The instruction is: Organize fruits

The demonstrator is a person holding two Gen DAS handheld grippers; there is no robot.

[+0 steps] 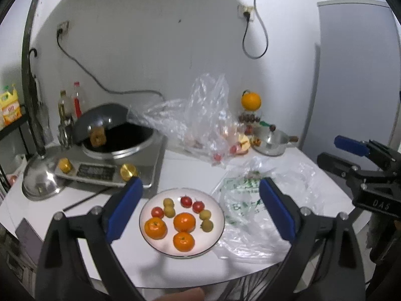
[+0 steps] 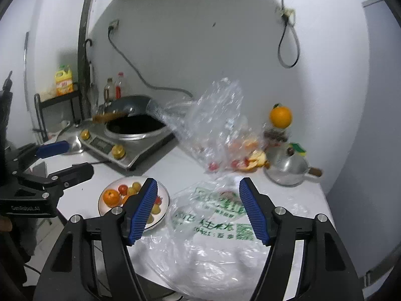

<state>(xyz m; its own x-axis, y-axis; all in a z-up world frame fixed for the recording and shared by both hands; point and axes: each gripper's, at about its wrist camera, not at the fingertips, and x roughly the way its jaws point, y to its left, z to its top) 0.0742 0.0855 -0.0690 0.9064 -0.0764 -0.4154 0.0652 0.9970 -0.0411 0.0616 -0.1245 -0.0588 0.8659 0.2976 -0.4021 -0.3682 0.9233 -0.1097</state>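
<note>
The left gripper (image 1: 200, 208) hangs tilted downward above the plate (image 1: 218, 233), its ribbed blue pads (image 1: 124, 208) spread wide with nothing between them; released. The plate is round, white and glossy with a thin dark rim, sitting on the white table (image 1: 175, 170); on it lie three dimpled oranges (image 1: 184, 222), three small red tomatoes (image 1: 186, 201) and four dull yellow-green fruits (image 1: 207, 225), all close together. Behind to the left stands a steel cooker (image 1: 110, 168) with brass knobs and a dark wok (image 1: 100, 120); a crumpled clear bag (image 1: 208, 118) rises behind the plate. Just right of the plate lies a flat thin bag (image 2: 215, 215) printed in green; the right gripper (image 2: 198, 210) is held above it, likewise angled down, jaws apart and empty. Farther right sits a shiny steel pot (image 2: 288, 168) with a big orange (image 2: 280, 116) perched behind it.
</note>
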